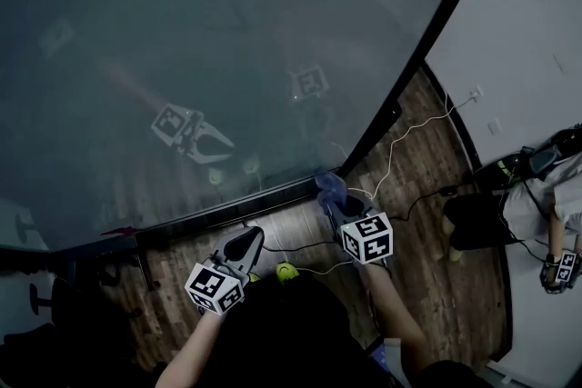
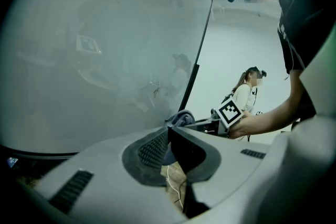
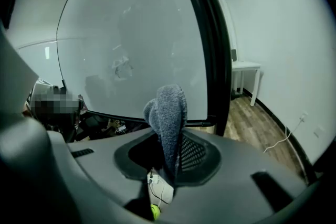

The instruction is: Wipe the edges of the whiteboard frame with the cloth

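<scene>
Across most of the head view stands the whiteboard point(image 1: 182, 41), its dark frame point(image 1: 427, 41) curving down to a lower right corner above the wooden floor point(image 1: 436, 286). Left gripper point(image 1: 247, 241): held below the bottom edge, apart from it, fingers together, nothing between them. Right gripper point(image 3: 168, 160): fingers clamped on the cloth point(image 3: 167, 113), which stands upright between the pads and rises beyond the fingertips in a folded grey wad. Cloth sits at the frame's lower right corner; contact with the frame cannot be confirmed.
</scene>
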